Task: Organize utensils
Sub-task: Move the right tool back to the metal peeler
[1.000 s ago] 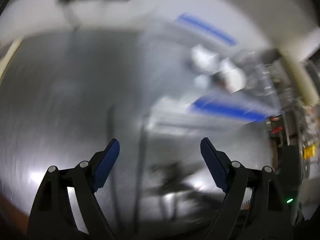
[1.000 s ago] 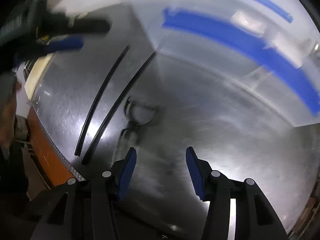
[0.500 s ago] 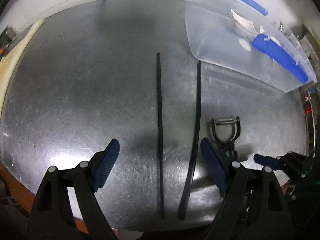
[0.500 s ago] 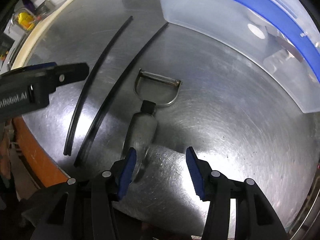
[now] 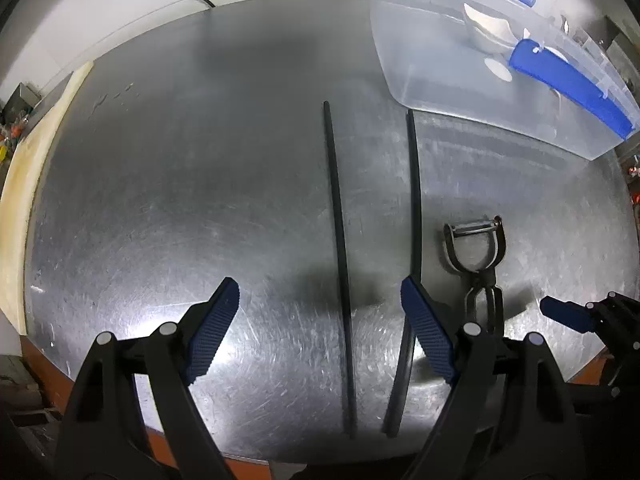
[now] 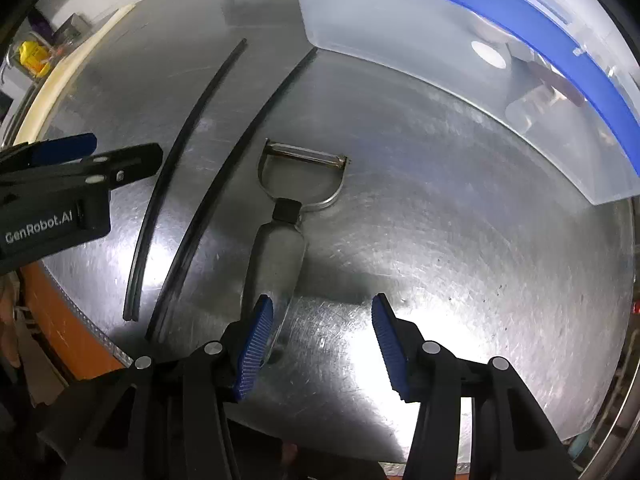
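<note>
Left gripper (image 5: 320, 332): spread wide, empty, hanging over the two black chopsticks (image 5: 338, 240); keep it clear.
Peeler (image 6: 286, 236): flat on the steel table (image 6: 460, 240), blade toward 12 o'clock, handle beside your right gripper's left pad.
Right gripper (image 6: 322, 340): parted, empty; shift toward 9 o'clock to centre the handle, then squeeze.
Clear bin (image 6: 440, 40): at 1 o'clock, probably the destination.

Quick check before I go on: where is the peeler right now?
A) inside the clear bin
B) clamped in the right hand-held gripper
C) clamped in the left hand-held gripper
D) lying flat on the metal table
D: the peeler lies flat on the metal table, outside the clear bin, and both the right hand-held gripper and the left hand-held gripper are open and empty.
</note>
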Demonstrator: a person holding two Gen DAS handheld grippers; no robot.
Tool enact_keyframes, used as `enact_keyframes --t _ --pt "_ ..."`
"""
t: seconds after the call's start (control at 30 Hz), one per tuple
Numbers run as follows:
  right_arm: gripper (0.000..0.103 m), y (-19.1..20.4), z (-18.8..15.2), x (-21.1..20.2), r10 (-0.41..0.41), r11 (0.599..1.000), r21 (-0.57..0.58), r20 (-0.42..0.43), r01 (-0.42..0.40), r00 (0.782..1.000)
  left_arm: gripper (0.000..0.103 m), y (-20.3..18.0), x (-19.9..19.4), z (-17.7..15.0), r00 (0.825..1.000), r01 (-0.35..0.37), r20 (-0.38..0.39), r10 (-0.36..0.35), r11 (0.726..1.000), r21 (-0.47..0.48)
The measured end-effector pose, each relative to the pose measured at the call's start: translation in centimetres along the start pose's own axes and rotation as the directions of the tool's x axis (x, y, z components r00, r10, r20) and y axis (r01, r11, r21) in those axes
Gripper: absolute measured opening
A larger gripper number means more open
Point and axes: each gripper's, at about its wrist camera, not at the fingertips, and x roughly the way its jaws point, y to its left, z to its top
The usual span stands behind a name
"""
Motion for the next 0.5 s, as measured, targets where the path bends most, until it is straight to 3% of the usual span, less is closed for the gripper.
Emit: enact_keyframes --t 0.43,0.47,0.5 --pt "0.047 0.1 -0.6 1.7 -0.007 1.0 0.025 -0.014 0.008 1.0 0.079 -0.1 0.5 -0.3 1.0 0.015 -0.018 -0.015 1.0 -0.005" --pt "0.045 0.0 -0.7 1.8 -0.01 1.0 0.028 -0.012 0.01 1.0 0.079 0.0 0.5 -0.3 1.0 0.017 -0.018 -0.017 1.0 -0.007" --pt "0.034 -0.1 -0.7 1.9 -0.007 1.0 0.03 -0.011 0.007 1.0 0.079 0.0 0.6 -0.4 1.0 0.018 -0.019 -0.019 1.0 -0.01"
